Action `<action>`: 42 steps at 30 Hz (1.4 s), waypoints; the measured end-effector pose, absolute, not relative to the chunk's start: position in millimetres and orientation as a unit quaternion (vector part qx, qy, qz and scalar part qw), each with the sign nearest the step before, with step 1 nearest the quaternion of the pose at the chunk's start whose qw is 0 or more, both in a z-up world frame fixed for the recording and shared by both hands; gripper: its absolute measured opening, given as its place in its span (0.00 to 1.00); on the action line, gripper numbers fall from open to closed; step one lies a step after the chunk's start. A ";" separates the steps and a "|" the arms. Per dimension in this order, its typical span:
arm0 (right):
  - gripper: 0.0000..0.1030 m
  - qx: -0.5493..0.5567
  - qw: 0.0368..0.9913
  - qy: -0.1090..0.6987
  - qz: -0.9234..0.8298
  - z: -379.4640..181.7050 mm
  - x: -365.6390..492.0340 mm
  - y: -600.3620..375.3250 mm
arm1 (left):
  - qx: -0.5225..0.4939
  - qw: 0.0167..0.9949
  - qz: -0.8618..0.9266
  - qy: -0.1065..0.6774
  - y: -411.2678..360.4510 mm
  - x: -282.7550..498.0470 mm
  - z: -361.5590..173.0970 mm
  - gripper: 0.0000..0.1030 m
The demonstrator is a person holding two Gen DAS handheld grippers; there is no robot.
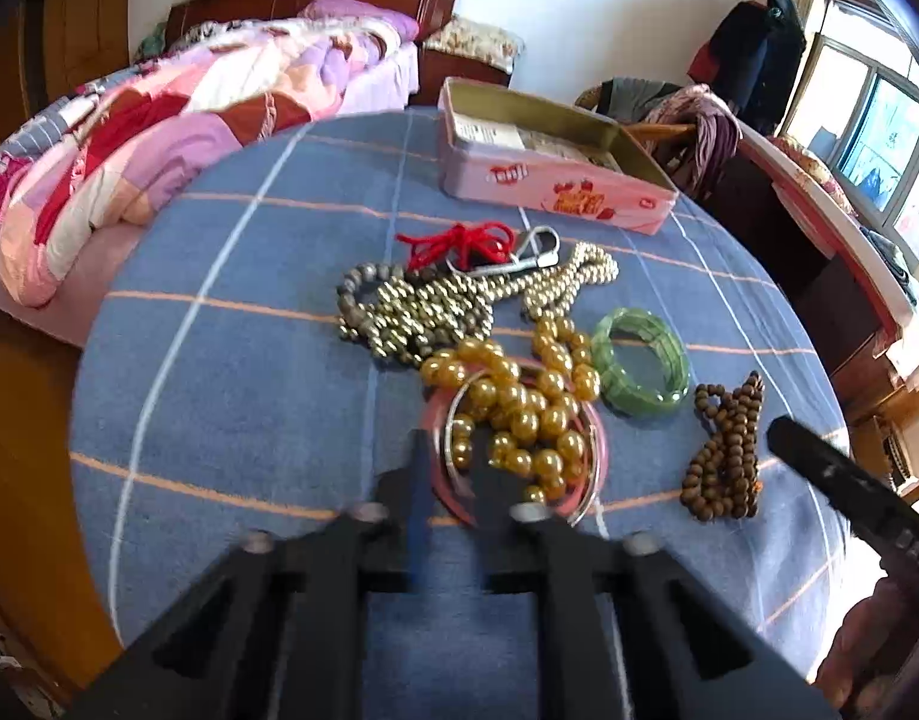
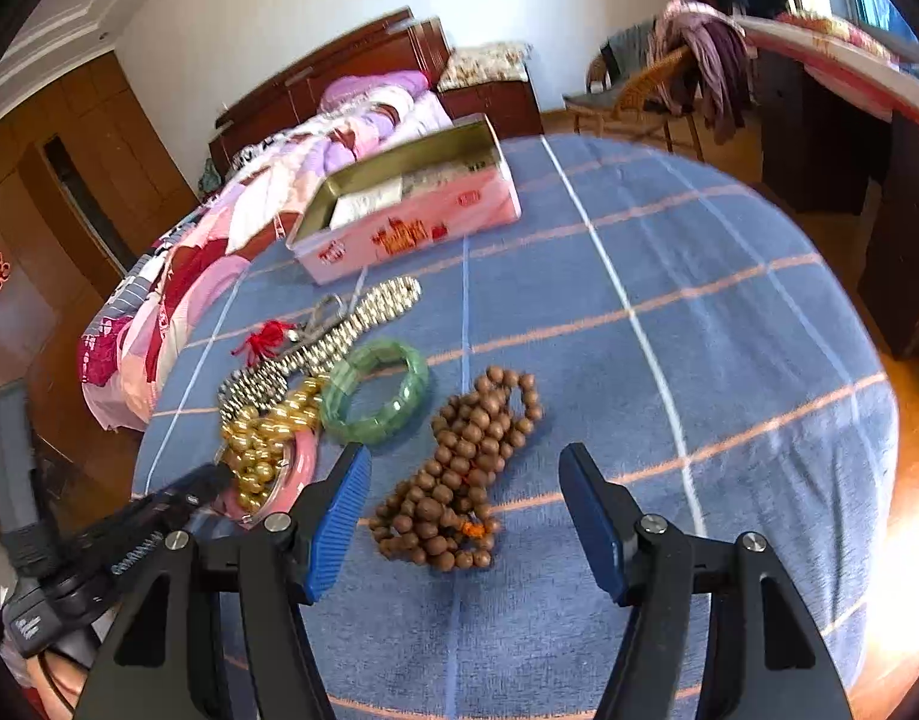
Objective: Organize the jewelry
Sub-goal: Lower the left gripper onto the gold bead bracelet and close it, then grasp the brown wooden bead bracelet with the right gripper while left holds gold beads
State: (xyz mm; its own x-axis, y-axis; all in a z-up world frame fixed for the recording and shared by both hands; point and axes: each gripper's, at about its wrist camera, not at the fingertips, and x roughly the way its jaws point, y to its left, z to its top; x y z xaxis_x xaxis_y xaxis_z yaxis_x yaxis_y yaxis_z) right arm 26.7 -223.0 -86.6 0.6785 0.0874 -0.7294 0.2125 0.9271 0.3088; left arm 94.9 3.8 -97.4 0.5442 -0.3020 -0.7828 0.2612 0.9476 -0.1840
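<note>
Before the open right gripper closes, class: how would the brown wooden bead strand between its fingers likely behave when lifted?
The brown bead strand lies in slack, doubled loops, so it would probably hang limp and swing rather than hold its shape. Its round beads could slip between the ribbed blue pads of the right gripper. It looks wooden, so probably light and not fragile.

Bangle [image 2: 377, 391] between bead pile [image 2: 261, 438] and mala [image 2: 459, 468]; tin [image 2: 411, 222] behind.
</note>
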 end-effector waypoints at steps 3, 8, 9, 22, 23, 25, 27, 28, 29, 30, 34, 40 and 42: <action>0.63 0.198 0.894 0.401 -0.035 -89.7 26.0 -226.2 | -0.033 0.884 -0.179 0.431 9.0 89.6 -89.9 0.06; 0.63 0.195 0.901 0.384 -0.039 -80.4 22.7 -226.4 | -0.053 0.899 -0.209 0.382 18.6 78.9 -63.1 0.07; 0.63 0.196 0.903 0.382 -0.038 -78.9 22.2 -226.0 | -0.056 0.903 -0.216 0.367 20.3 76.0 -55.1 0.06; 0.59 0.191 0.903 0.384 -0.017 -78.5 23.5 -215.5 | 0.006 0.896 -0.241 0.373 8.6 76.8 -47.8 0.17; 0.59 0.192 0.902 0.385 -0.018 -79.0 23.3 -215.9 | 0.010 0.891 -0.248 0.380 2.9 77.3 -52.7 0.19; 0.59 0.196 0.901 0.387 -0.020 -80.2 23.5 -217.9 | 0.013 0.882 -0.256 0.396 -8.2 79.9 -63.1 0.22; 0.59 0.196 0.902 0.385 -0.022 -79.0 22.0 -220.5 | 0.018 0.868 -0.249 0.430 -17.4 86.9 -77.5 0.39; 0.59 0.196 0.903 0.383 -0.023 -78.2 20.8 -222.0 | 0.020 0.866 -0.237 0.439 -19.1 87.8 -83.3 0.52; 0.59 0.195 0.904 0.380 -0.025 -77.2 19.7 -223.8 | 0.022 0.866 -0.226 0.445 -20.1 89.0 -88.1 0.55; 0.59 0.196 0.904 0.378 -0.029 -76.8 18.9 -226.1 | 0.021 0.865 -0.225 0.449 -21.0 89.3 -90.8 0.55; 0.59 0.208 0.900 0.382 -0.036 -80.3 19.6 -232.5 | 0.026 0.863 -0.238 0.446 -26.9 83.7 -98.9 0.30; 0.59 0.217 0.897 0.384 -0.035 -84.0 18.1 -235.7 | -0.044 0.858 -0.251 0.445 -5.7 90.1 -92.4 0.11; 0.59 0.213 0.898 0.383 -0.038 -84.0 17.1 -235.4 | -0.069 0.869 -0.255 0.419 5.4 87.2 -80.4 0.11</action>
State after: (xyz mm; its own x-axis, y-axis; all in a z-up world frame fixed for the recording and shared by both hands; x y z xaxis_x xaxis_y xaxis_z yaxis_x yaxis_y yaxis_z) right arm 17.1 -235.4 -84.0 0.7034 0.0959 -0.7043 0.2312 0.9061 0.3543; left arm 87.2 5.4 -80.4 0.5185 -0.5009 -0.6931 0.3848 0.8605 -0.3340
